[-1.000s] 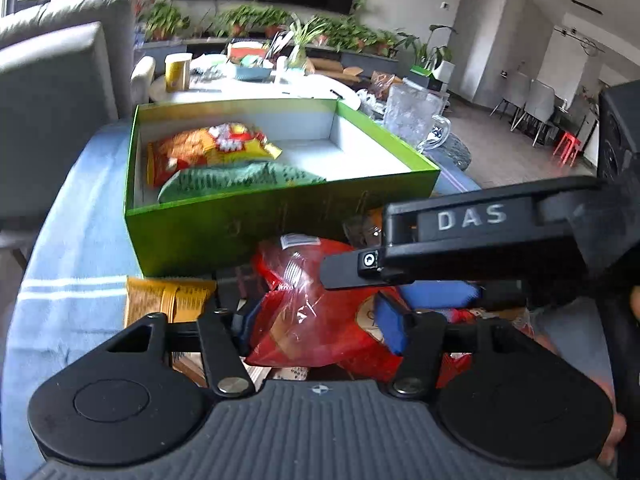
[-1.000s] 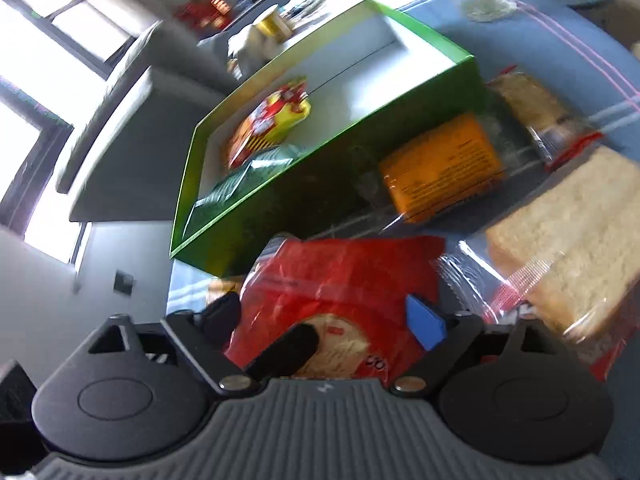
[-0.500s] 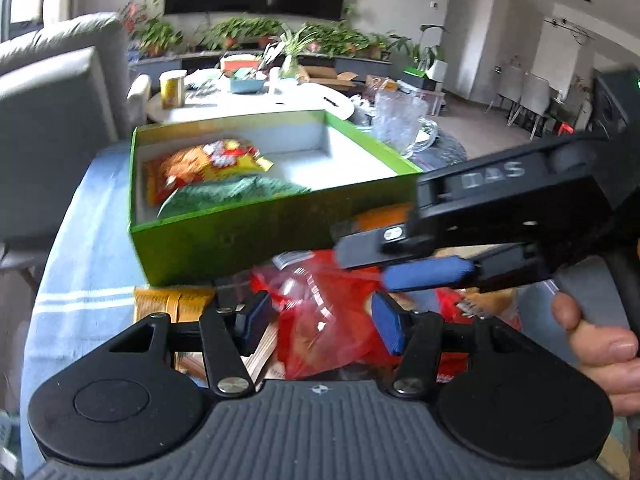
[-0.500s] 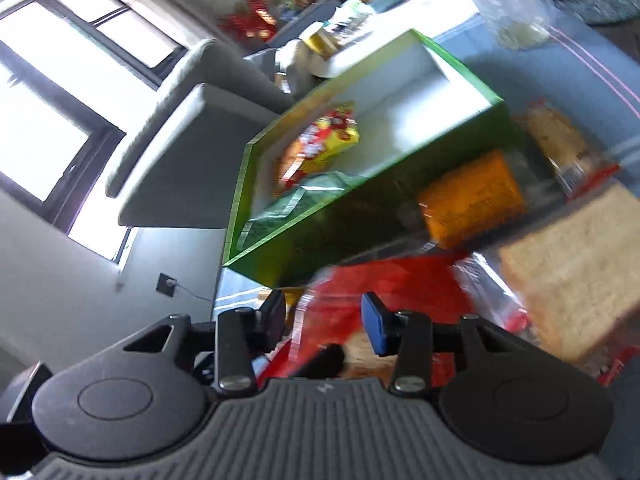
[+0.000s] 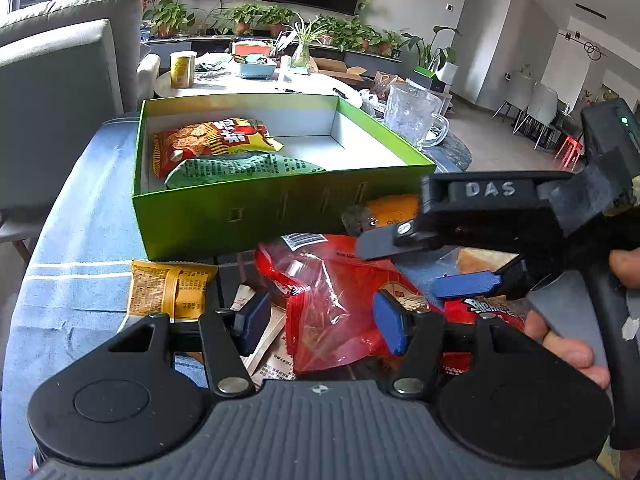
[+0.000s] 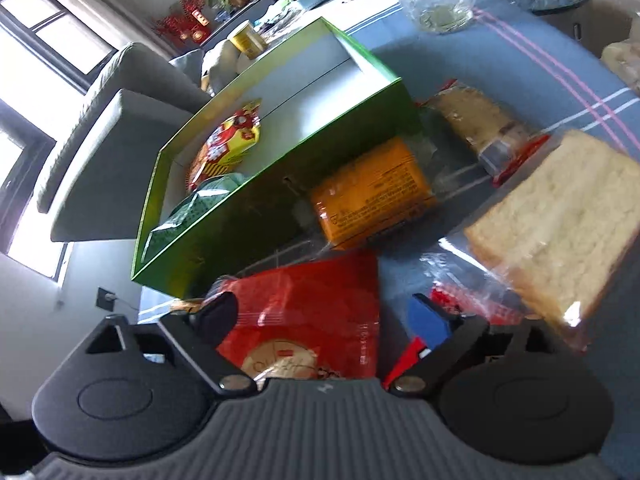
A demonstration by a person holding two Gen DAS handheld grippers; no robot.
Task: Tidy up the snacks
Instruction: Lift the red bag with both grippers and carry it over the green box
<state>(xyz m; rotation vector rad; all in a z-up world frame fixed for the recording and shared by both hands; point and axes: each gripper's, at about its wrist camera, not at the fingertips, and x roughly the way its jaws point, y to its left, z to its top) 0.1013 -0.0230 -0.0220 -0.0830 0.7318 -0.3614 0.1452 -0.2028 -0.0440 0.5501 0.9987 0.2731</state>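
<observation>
Blue cloth is covering the surface (image 5: 76, 240), where the red bag (image 5: 340, 312) is lying near the green box (image 5: 248, 216). It looks light, crinkly and slippery, so pinch a sealed edge. Both the left claw (image 5: 320, 320) and the just-widened right claw (image 6: 332, 316) are straddling it without pressing.
</observation>
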